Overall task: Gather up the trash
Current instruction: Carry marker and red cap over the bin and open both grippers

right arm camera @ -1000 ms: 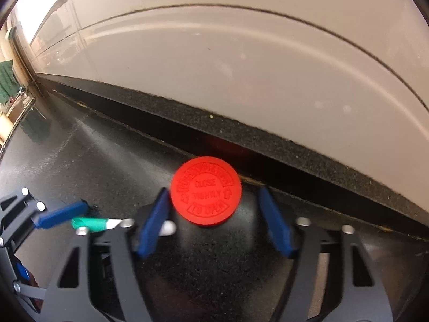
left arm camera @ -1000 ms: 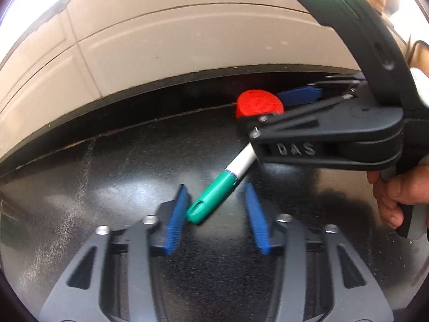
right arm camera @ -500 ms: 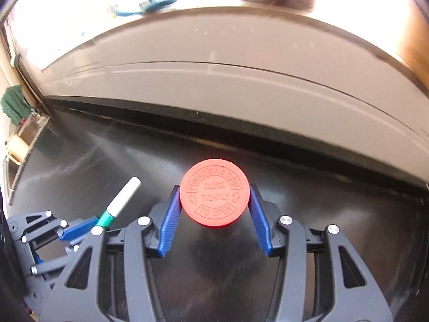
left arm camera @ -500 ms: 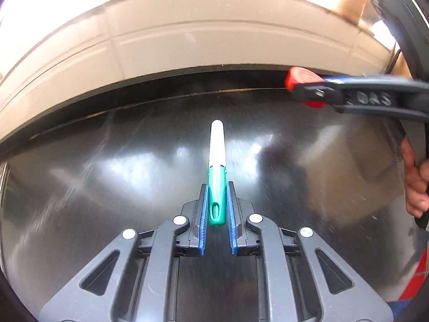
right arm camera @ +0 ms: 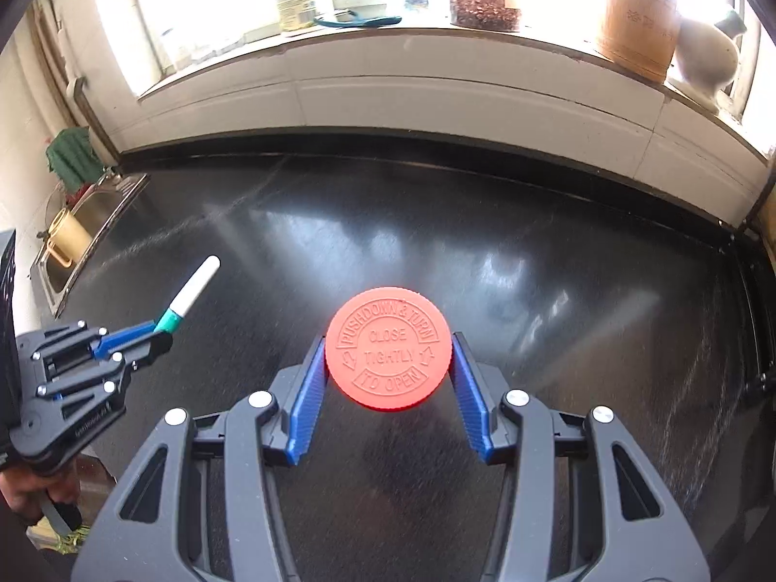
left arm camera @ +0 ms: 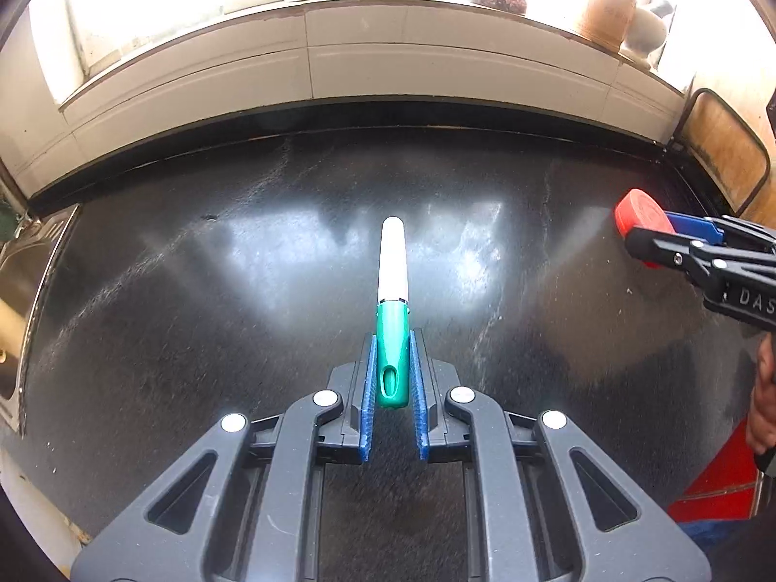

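Green-capped marker [left arm camera: 392, 339] clamped, L fingers [left arm camera: 368, 393].

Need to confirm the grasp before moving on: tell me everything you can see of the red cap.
The red cap is a round, flat disc of matte plastic with a ribbed edge. Its face bears raised lettering: "PUSH DOWN & TURN", "CLOSE TIGHTLY", "TO OPEN", with arrows. It looks intact. The right hand-held gripper is shut on it, blue pads pressing its opposite edges. It is held above the black counter, face tilted toward the camera, and only the pads visibly touch it. From the left wrist view it shows edge-on.
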